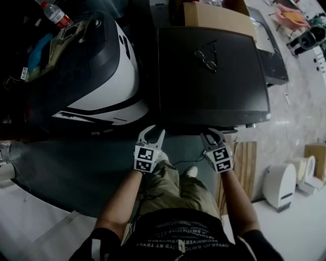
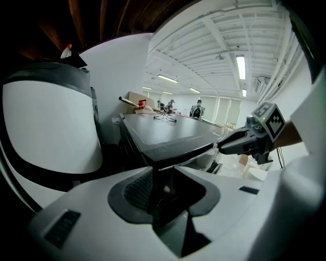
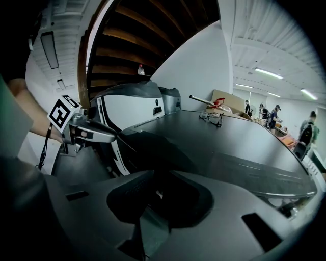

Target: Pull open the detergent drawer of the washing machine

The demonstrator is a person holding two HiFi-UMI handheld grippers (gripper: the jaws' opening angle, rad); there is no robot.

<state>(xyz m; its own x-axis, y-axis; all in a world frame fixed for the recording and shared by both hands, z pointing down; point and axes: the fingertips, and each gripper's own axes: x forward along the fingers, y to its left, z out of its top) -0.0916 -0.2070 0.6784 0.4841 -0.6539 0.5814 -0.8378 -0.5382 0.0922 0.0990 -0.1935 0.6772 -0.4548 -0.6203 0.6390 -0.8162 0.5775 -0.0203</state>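
The washing machine (image 1: 211,76) is a dark box seen from above, its flat top facing me. Its front face is hidden under the near edge, so I cannot make out the detergent drawer. My left gripper (image 1: 152,131) hangs just in front of the near left corner, jaws spread in a V with nothing between them. In the left gripper view that corner (image 2: 168,148) stands straight ahead. My right gripper (image 1: 214,133) is at the near edge further right; its dark fingers blend into the machine, so their gap is unclear. The right gripper view looks across the top (image 3: 229,148).
A pair of glasses (image 1: 206,58) lies on the machine's top. A large white and black rounded machine (image 1: 102,76) stands close on the left. A cardboard box (image 1: 216,15) sits behind. Wooden slats (image 1: 244,163) and white devices (image 1: 280,183) are on the floor at right.
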